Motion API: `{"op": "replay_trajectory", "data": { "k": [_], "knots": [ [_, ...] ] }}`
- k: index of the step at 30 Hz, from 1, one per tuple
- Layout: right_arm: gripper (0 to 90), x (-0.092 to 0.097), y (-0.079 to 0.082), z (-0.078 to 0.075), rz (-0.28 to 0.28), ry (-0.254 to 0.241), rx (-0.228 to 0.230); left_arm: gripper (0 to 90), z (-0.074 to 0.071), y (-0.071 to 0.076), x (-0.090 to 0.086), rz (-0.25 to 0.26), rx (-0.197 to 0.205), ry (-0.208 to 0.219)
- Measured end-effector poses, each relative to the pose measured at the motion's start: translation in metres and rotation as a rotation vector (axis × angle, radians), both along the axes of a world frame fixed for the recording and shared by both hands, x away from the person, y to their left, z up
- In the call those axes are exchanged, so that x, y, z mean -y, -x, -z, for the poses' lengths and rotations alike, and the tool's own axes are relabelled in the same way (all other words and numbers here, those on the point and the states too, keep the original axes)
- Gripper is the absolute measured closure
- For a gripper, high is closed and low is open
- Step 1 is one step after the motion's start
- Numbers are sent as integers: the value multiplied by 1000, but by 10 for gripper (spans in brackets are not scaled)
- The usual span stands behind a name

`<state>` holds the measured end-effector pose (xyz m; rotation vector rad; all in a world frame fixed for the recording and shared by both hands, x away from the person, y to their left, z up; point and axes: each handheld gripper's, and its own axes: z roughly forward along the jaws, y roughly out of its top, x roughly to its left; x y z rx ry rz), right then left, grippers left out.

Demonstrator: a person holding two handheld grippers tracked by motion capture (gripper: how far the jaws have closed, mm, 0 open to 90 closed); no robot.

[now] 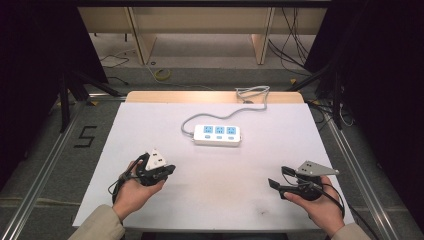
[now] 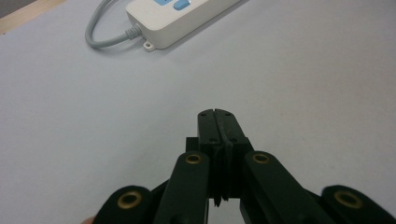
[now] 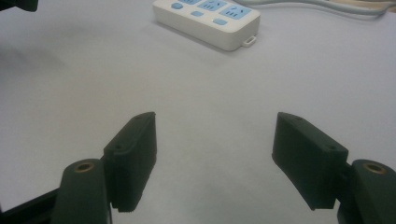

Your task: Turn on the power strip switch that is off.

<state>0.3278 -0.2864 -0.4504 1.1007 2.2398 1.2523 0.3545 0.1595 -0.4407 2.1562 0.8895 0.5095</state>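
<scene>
I see the white power strip (image 1: 217, 135) lying flat toward the far middle of the white worktop (image 1: 150, 130), its grey cable (image 1: 252, 97) looping off the back edge. My left claw (image 1: 167, 171) is pinched together on nothing; my right claw (image 1: 276, 185) gapes wide, both well short of the strip.

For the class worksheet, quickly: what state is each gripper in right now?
Left gripper: closed, holding nothing.
Right gripper: open, holding nothing.

Your white bench (image 1: 150, 130) is carrying one power strip (image 1: 217, 135), its grey cord (image 1: 210, 116) trailing toward the far edge.
</scene>
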Motion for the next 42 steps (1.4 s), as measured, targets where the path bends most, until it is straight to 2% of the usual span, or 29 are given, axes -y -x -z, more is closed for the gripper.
{"op": "replay_trajectory", "data": {
  "k": [14,23,42],
  "knots": [
    [308,-1,0,0,-2,-1,1,896,-2,-19,13,-5,-14,-9],
    [308,-1,0,0,-3,-2,-3,897,-3,-28,21,7,0,-35],
    [307,-1,0,1,-6,2,-9,898,-5,-43,30,4,4,-47]
  ]
}}
